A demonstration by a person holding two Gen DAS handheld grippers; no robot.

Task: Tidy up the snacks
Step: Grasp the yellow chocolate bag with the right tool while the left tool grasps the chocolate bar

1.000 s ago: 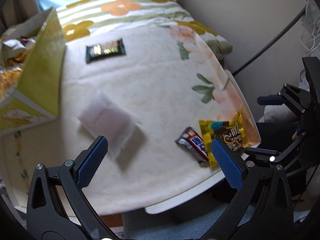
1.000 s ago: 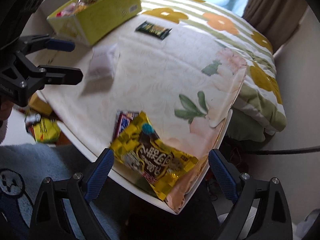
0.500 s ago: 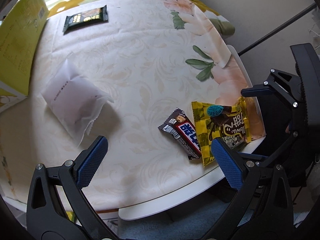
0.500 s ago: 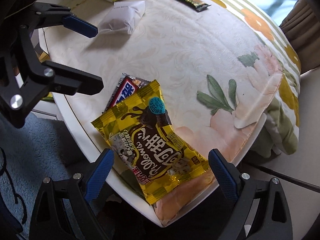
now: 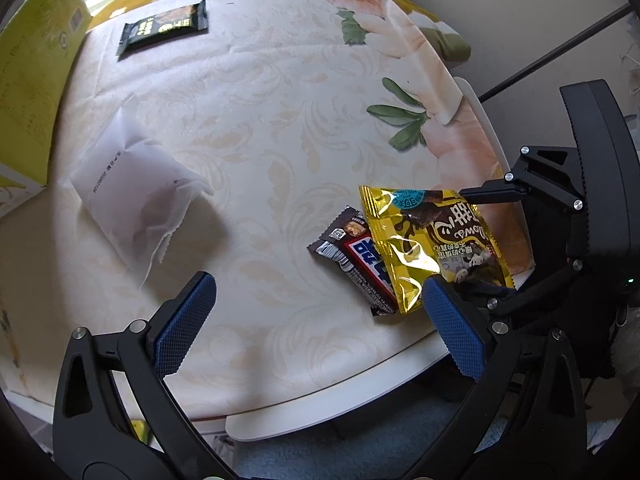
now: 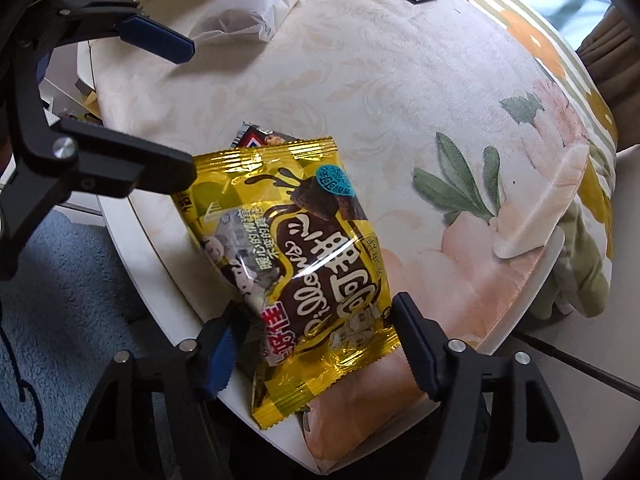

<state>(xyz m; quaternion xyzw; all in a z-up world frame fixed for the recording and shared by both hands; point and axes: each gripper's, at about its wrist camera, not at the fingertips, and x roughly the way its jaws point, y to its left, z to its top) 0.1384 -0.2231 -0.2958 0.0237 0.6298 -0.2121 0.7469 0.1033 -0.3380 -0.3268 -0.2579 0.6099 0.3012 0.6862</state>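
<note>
A yellow snack bag (image 6: 304,248) lies at the table's near corner, partly over a chocolate bar with a red and blue wrapper (image 5: 360,264). My right gripper (image 6: 316,336) points down at the bag's lower end. Its jaws are closing, and both pads touch the bag's sides and crumple it. In the left wrist view the bag (image 5: 436,240) sits tilted between the right gripper's fingers (image 5: 492,194). My left gripper (image 5: 316,284) hangs open over the cloth with nothing between its fingers. A white pouch (image 5: 136,196) and a dark green bar (image 5: 164,28) lie farther off.
A yellow-green carton (image 5: 28,80) stands at the far left of the table. A floral cloth (image 5: 280,120) covers the white tabletop (image 5: 340,380) and hangs over its right edge. Blue carpet (image 6: 72,272) lies below the table's edge.
Both grippers have sunk closer to the table. The right gripper's jaws have narrowed from wide open onto the yellow bag, whose near end now looks crumpled and raised.
</note>
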